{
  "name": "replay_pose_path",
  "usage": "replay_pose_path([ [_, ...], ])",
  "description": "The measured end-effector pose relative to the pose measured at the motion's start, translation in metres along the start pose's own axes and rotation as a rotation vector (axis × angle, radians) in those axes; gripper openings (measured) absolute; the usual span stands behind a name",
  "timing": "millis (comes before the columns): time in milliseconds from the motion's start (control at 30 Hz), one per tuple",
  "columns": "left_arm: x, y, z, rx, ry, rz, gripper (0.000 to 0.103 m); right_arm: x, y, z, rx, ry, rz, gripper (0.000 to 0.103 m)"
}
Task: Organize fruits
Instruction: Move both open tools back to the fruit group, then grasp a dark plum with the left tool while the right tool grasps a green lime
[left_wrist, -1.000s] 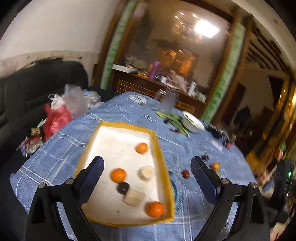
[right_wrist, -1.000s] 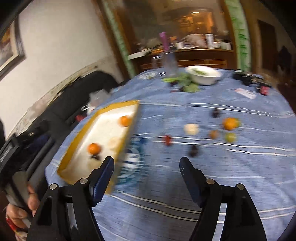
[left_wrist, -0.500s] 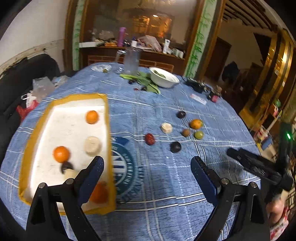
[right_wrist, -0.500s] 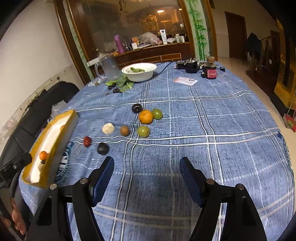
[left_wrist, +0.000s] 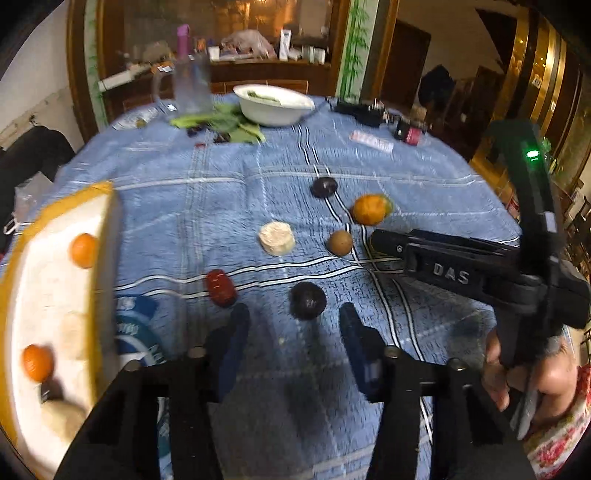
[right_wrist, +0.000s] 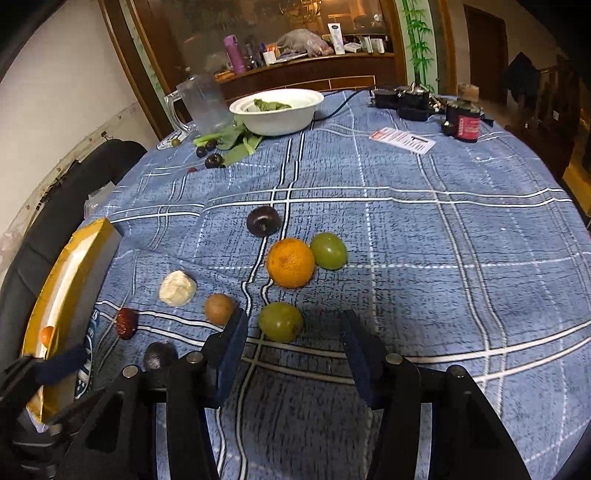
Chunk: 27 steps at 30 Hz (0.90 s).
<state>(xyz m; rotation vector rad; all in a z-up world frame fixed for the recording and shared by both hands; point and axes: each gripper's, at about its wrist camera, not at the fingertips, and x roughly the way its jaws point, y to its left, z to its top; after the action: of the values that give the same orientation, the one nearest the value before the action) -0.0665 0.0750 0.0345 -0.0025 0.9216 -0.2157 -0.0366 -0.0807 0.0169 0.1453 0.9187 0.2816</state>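
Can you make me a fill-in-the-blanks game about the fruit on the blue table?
1. The orange on the tablecloth touches a ____ grape.
2. The white bowl holds ____ leaves.
3. The fruit nearest the right gripper is a green ____.
4. The tray has a ____ rim.

Missing words: green; green; grape; yellow
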Motion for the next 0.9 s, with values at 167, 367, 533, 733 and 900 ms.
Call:
replay_pose_path([
  [167,0.028,-0.004,0.008,0.005,0.032,-0.008,0.047,0.006,-0.002,0.000,-0.022,-0.005,-0.006,0.053],
  [367,0.039,-0.009,0.005,0.024,0.026,-0.037,0.062,0.008,0.003,0.000,-0.062,-0.005,0.010,0.041],
  [533,0.041,-0.021,0.002,0.065,0.006,-0.010,0.066,0.008,0.012,-0.004,-0.107,-0.004,0.008,0.028],
  [733,0.037,-0.010,0.002,0.014,-0.022,-0.043,0.021,0.004,0.008,-0.006,-0.081,-0.017,0.022,0.027],
  [900,0.034,-0.001,0.002,-0.031,-0.040,-0.085,0.021,-0.001,0.005,-0.007,-0.062,-0.046,0.021,0.027],
])
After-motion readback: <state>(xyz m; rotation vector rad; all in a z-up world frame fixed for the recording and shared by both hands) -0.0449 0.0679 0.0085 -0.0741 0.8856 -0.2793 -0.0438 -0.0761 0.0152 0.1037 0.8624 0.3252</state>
